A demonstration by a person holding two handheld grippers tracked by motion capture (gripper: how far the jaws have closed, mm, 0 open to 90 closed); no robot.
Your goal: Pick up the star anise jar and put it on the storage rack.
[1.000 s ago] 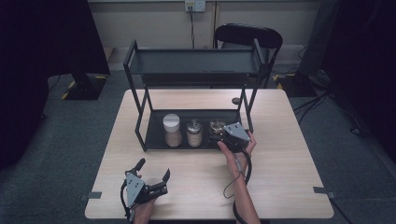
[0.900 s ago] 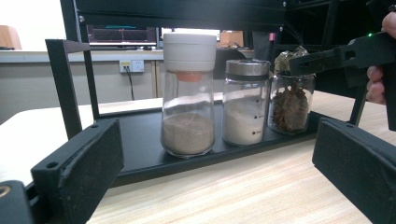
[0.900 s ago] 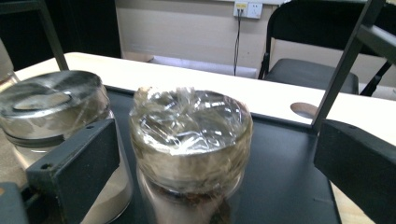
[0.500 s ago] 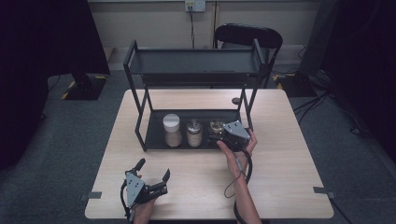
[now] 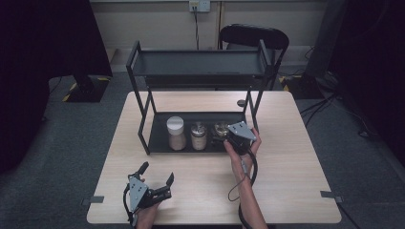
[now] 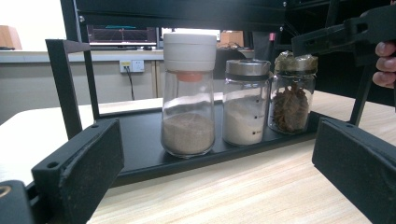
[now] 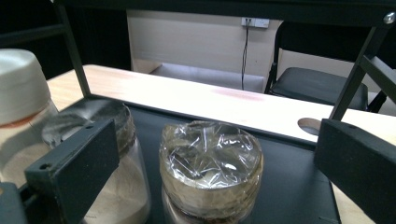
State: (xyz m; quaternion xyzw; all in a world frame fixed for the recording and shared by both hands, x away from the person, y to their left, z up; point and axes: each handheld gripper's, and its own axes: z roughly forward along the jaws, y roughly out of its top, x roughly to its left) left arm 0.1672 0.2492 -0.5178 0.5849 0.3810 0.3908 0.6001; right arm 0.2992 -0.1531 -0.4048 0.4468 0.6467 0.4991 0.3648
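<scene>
Rack (image 5: 143, 119) and three jars unmoved. Right gripper (image 5: 229, 135) has edged closer, jaws wide apart over the film-topped jar (image 7: 211, 168) at the tray's right end. Left gripper (image 5: 155, 177) stays spread, resting near the table edge.

high: overhead, facing forward | left gripper view: low, level | right: close above; shared: jars (image 6: 243, 107)

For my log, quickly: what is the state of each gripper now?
Left gripper: open, holding nothing.
Right gripper: open around the wrapped jar, not holding it.
</scene>
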